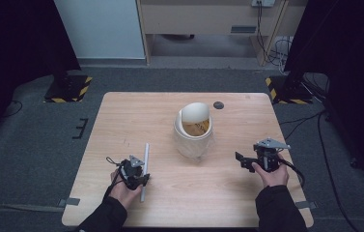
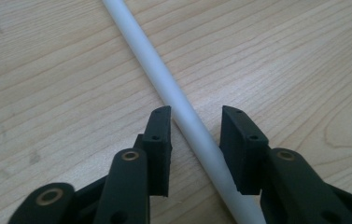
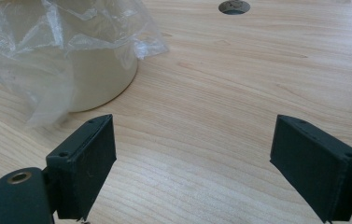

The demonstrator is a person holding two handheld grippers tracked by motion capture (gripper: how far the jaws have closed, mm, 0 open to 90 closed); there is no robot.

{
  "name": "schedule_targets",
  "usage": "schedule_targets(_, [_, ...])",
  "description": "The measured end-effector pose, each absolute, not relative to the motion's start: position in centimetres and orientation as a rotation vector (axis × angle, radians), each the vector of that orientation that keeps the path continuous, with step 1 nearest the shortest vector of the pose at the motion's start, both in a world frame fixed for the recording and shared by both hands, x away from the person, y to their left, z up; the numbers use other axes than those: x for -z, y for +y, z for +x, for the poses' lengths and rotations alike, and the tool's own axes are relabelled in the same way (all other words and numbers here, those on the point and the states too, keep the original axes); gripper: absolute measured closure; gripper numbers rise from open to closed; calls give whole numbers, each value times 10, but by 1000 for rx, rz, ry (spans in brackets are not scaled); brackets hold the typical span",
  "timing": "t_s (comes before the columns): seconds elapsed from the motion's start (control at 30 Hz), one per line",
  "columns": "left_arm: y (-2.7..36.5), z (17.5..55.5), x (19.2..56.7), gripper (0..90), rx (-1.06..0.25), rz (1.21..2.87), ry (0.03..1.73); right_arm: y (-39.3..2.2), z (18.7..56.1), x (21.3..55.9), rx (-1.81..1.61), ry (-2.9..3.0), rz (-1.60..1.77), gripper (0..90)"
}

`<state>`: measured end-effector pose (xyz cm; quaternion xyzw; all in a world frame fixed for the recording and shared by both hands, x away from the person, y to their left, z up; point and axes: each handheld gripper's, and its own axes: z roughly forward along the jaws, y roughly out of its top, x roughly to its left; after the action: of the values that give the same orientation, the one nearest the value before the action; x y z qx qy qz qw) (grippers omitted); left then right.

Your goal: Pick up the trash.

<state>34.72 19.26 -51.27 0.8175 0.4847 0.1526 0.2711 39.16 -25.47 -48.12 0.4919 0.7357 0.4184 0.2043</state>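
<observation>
One white rod (image 1: pixel 144 170) is recorded lying flat on the wooden worktop (image 1: pixel 136 111), to the left of the one cream bin (image 1: pixel 192 133) and well apart from it. The left hand-held gripper (image 1: pixel 143 178) is set at the rod's near half. In the left gripper view the rod (image 2: pixel 183 112) passes between the two black jaws; these are narrowed around it, a thin gap is seen on the left side, and contact on the right side cannot be told, so no firm grip is noted.

The bin stands upright at the middle of the worktop, lined with one clear plastic bag (image 3: pixel 47 42) draped over its rim and wall. One small grey round fitting (image 1: pixel 218 105) is set in the worktop just behind and to the right of the bin.

The right hand-held gripper (image 1: pixel 243 162) is held to the right of the bin, near it and pointed toward it. Its two jaws stand wide apart with nothing between them.
</observation>
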Motion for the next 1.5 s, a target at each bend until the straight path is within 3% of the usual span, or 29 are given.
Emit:
schedule_targets(0.07, [196, 348, 512, 691, -400, 2191, 1327, -255, 392, 481, -1167, 2054, 1372, 144])
schedule_targets(0.43, [205, 351, 512, 783, -344, 2146, 1374, -254, 391, 481, -1164, 2061, 1367, 145])
schedule_targets(0.7, [207, 351, 508, 789, -354, 2143, 1368, -254, 391, 481, -1166, 2061, 1364, 146])
schedule_targets(1.5, [232, 338, 451, 787, -557, 1835, 1235, -253, 391, 475, -1224, 2049, 1342, 150])
